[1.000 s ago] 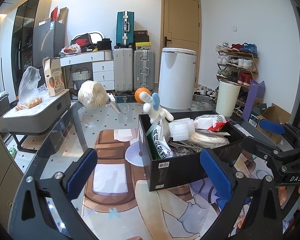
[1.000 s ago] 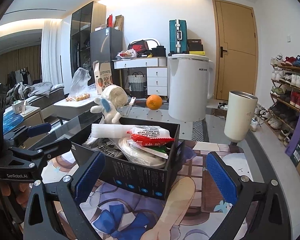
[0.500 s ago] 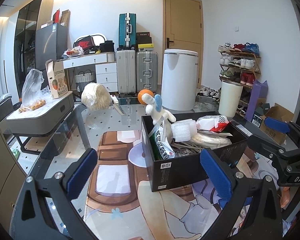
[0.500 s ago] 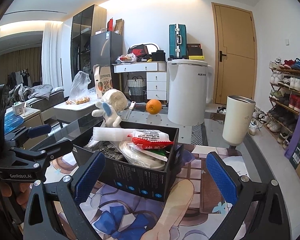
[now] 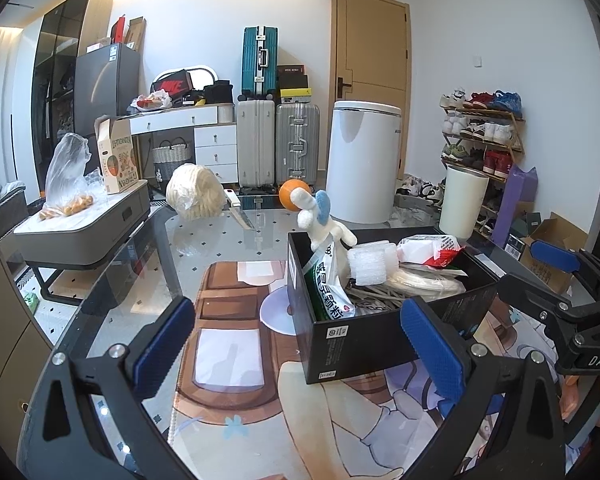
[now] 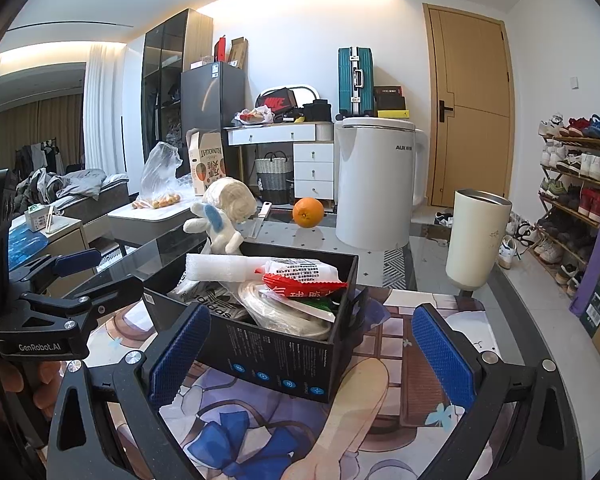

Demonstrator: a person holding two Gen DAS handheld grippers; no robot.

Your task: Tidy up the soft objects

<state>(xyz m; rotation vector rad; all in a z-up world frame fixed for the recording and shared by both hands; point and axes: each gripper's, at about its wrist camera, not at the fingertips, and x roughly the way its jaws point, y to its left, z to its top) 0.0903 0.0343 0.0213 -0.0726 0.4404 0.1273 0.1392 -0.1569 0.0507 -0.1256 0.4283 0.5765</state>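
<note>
at the far left we see a clear plastic bag (image 5: 66, 172) of small orange fruit lying on a grey case beside the counter (image 5: 220, 248), with a printed carton standing just behind it. on the glass counter itself, a pale bundle wrapped in plastic (image 5: 195, 191) sits near the far edge, with a knife (image 5: 240, 210) just to its right and an orange (image 5: 294, 195) further along. our left hand-held gripper (image 5: 300, 344) hangs over the printed mat with its blue pads wide apart and nothing between them, the right pad in front of the near wall of the black box (image 5: 364, 340). the box stands on the mat, crammed with soft things: a white plush toy (image 5: 320, 224) with a blue ear pokes up at its far-left corner, a green and white packet (image 5: 328, 292) leans against the left wall, a white foam roll (image 5: 370, 266) lies across the middle, and a red and white snack bag (image 5: 432, 246) rests on flat wrapped packs toward the right. our right hand-held gripper (image 6: 312, 352) is likewise spread open and holds nothing, the box corner showing between its pads. behind the box stand a white appliance (image 6: 376, 184) and, to the right, a cream tumbler (image 6: 474, 238) on the counter.
</note>
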